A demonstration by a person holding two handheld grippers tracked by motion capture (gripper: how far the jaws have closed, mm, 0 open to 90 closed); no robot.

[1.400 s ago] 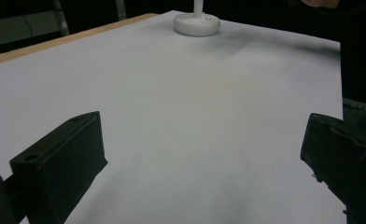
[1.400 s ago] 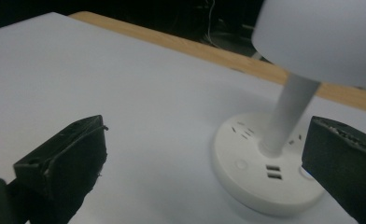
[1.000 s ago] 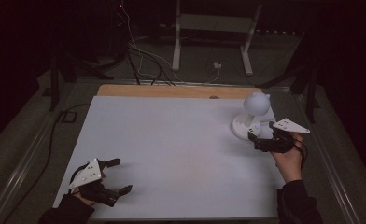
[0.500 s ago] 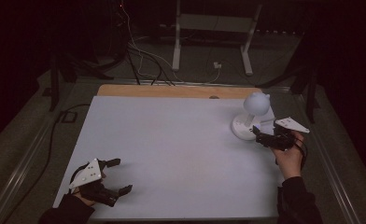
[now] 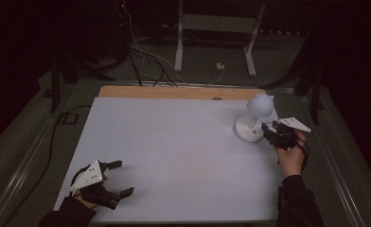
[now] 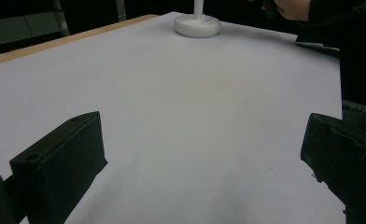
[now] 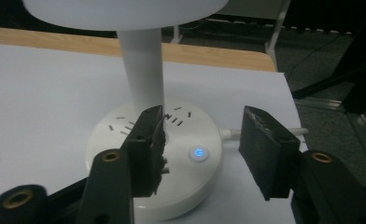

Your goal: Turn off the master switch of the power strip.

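Note:
A white table lamp with a globe head [image 5: 260, 105] stands on its round base [image 5: 248, 130] at the table's far right. My right gripper [image 5: 267, 132] hovers at the base's right side, open. Its jaws have just been closing. In the right gripper view my right gripper [image 7: 202, 126] straddles the base [image 7: 111, 135]; the glowing blue button [image 7: 199, 153] lies between the jaws, untouched, and the left jaw stands close to the stem [image 7: 144, 70]. My left gripper [image 5: 123, 178] rests open at the near left corner, its jaws [image 6: 204, 140] wide over bare table.
The white table top [image 5: 174, 142] has a wooden strip [image 5: 174, 92] along its far edge. A thin cable [image 7: 228, 134] leaves the lamp base toward the right edge. Beyond the table lie floor cables [image 5: 145, 61] and a metal stand [image 5: 216, 28].
My right gripper has edged in lower at the lamp base and its jaws have narrowed. The left gripper has stayed where it was.

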